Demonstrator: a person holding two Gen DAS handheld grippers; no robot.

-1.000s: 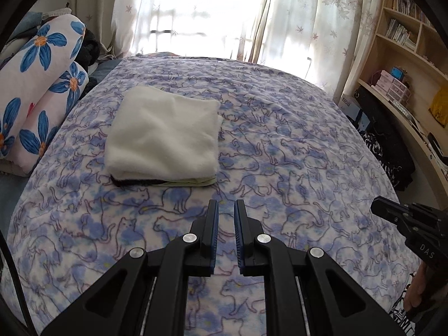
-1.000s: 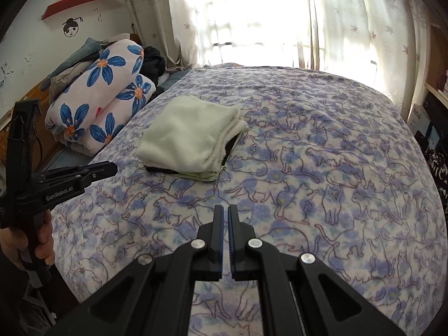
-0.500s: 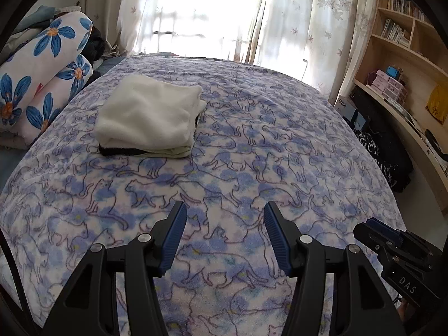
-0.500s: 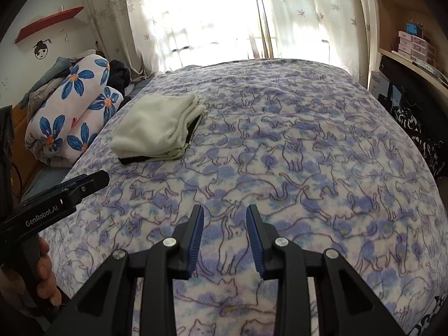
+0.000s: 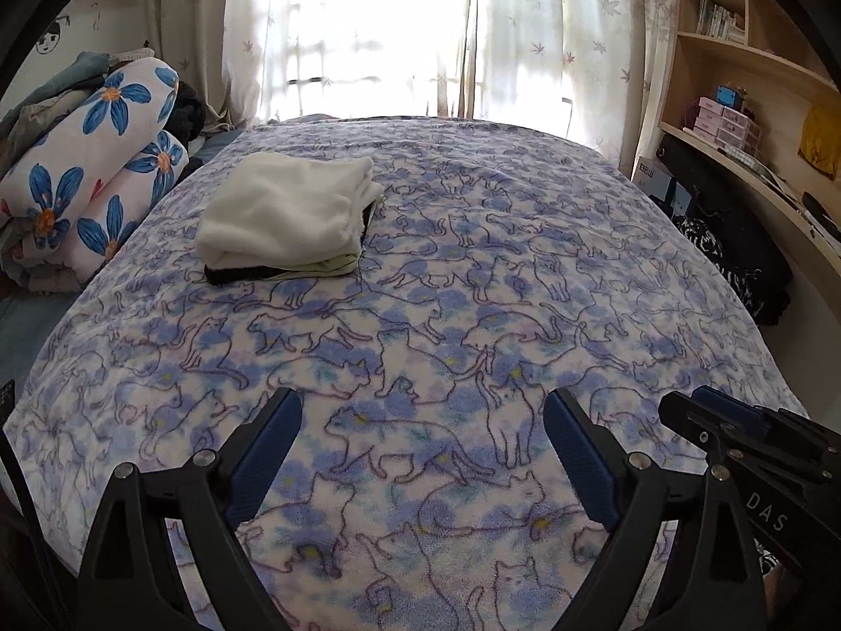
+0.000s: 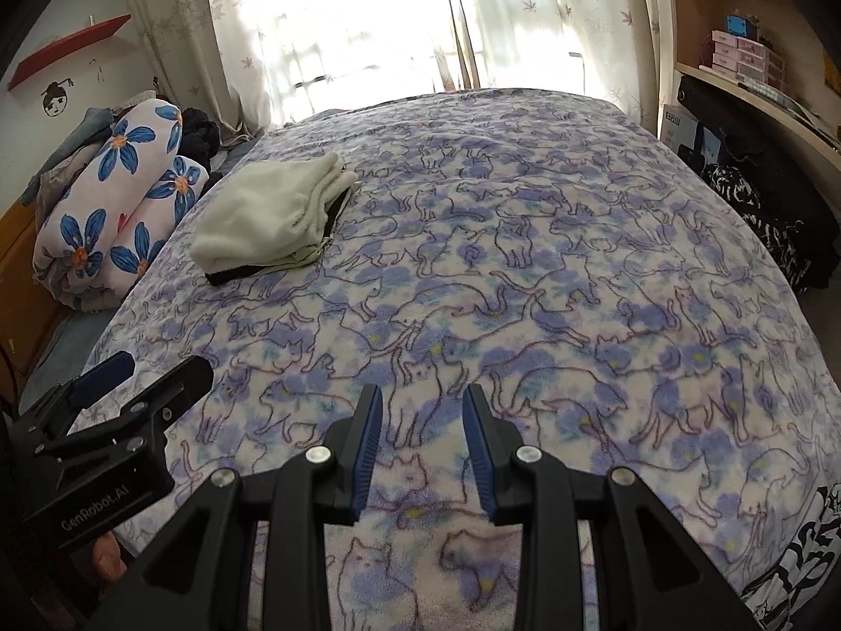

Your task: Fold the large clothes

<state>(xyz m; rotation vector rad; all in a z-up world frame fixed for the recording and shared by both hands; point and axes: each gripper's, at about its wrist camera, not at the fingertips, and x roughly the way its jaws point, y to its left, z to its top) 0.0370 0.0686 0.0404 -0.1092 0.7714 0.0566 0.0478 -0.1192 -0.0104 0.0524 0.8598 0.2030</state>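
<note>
- left gripper (image 5: 420,439) spread wide, jaws have just been opening; nothing between them, only the cat-print blanket (image 5: 473,315) below; pointing down at the near part of the bed
- right gripper (image 6: 420,436) part open, a modest gap; its jaws also opened within the last second but look settled now; nothing pinched, blanket under the gap
- both grippers sit side by side near the blanket's front edge; each shows in the other's view, left gripper at the low left of the right wrist view, right gripper at the low right of the left wrist view
- task's thing: my read is the blanket itself, a large purple-and-white fleece spread flat across the bed; it covers nearly the whole top; cannot rule out another garment out of frame
- folded pale stack (image 5: 286,221) with a dark layer underneath sits on the far left of the blanket, well apart from both grippers; looks already done
- rolled flower-print bedding (image 5: 89,168) lies beside the bed on the left; not in play
- step in hand, as a judgement: approach before the first grasp; no fabric lifted yet
- next move calls for: drop both grippers to the near hem, one per corner zone; pinch a single layer; lift together and carry toward the window side
- watch: thick fleece may bunch in the narrower right opening; folded stack sits in the fold path
</note>
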